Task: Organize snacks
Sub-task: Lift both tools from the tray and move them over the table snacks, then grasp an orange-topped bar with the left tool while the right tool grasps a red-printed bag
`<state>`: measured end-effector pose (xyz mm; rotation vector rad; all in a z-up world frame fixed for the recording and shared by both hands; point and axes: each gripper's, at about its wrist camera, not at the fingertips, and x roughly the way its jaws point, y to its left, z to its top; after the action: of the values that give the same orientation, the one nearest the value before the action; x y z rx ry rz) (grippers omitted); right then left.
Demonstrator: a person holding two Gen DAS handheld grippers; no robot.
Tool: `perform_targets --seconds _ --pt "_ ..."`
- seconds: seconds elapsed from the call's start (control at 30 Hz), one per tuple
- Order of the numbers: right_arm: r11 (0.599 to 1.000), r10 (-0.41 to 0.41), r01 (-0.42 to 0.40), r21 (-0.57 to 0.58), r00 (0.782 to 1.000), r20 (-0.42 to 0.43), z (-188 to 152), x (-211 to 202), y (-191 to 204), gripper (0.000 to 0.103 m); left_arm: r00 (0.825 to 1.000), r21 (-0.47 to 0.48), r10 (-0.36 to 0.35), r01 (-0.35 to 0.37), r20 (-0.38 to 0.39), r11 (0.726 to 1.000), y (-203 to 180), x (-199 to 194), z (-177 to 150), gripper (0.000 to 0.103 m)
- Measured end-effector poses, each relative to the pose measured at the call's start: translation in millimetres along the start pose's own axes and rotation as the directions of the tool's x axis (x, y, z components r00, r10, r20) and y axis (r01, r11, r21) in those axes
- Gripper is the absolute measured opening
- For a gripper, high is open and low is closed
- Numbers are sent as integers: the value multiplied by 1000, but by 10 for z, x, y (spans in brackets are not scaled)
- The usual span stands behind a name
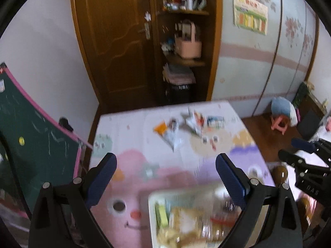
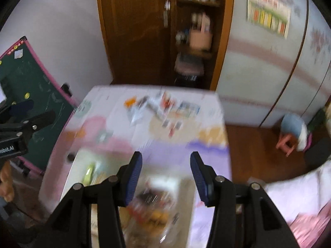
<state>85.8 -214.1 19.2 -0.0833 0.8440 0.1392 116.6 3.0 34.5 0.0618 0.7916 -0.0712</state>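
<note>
Both views are motion-blurred. A white tray [image 1: 153, 198] holding several snack packs, among them a clear bag of yellow pieces [image 2: 153, 217], sits at the near end of a table covered by a cartoon mat [image 1: 132, 175]. Loose snack packets [image 1: 171, 132] lie at the far end, blurred as snack packets [image 2: 161, 103] in the right wrist view. My left gripper [image 1: 165, 159] hangs above the near mat and tray, open wide and empty. My right gripper [image 2: 165, 155] hovers over the tray [image 2: 72, 165], its pads apart with nothing pressed between them. It shows as the right gripper [image 1: 295, 150] in the left wrist view.
A green chalkboard [image 1: 35, 136] leans left of the table. Behind the table stand a brown door [image 1: 115, 41] and an open shelf unit [image 1: 186, 47]. A pink stool [image 1: 281, 117] is on the wooden floor at right, near pink bedding [image 2: 300, 196].
</note>
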Motion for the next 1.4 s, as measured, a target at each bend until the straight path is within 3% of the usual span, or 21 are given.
perform_targets --seconds 0.23,0.3,0.47,0.63,0.77,0.83,1.03,1.23,1.3,1.4 --pt "998 -35 32 47 997 71 1065 109 -361 49 995 -32 82 -81 57 996 28 247 1047 96" --pt "997 -39 34 63 996 75 1374 270 -447 55 994 -49 93 -91 49 995 37 437 1321 96" --pt "987 24 -28 161 999 28 1765 912 -612 63 994 -64 106 -107 -22 992 30 1224 1579 96" --pt "976 83 -61 208 991 -101 1770 1904 -558 64 979 -63 121 -133 -162 989 30 2281 1344 93" --pt "969 134 -84 232 969 -207 1534 2668 -407 64 957 -147 84 -128 -277 981 122 3002 1005 87" --pt "961 162 -93 261 953 -254 1421 2975 -362 64 935 -202 57 -134 -350 970 189 3344 771 86" --pt "948 190 -79 307 916 -352 1077 3633 -219 64 890 -237 10 -132 -456 963 141 3846 337 85" --pt "923 267 -132 361 897 -353 988 3884 -156 64 873 -177 23 -125 -487 976 6 4021 174 85" --pt "918 288 -150 367 889 -356 969 3924 -124 64 864 -165 34 -135 -502 977 5 4041 151 81" --pt "914 309 -161 371 871 -382 916 4019 -38 65 837 -173 16 -131 -546 976 38 4119 17 65"
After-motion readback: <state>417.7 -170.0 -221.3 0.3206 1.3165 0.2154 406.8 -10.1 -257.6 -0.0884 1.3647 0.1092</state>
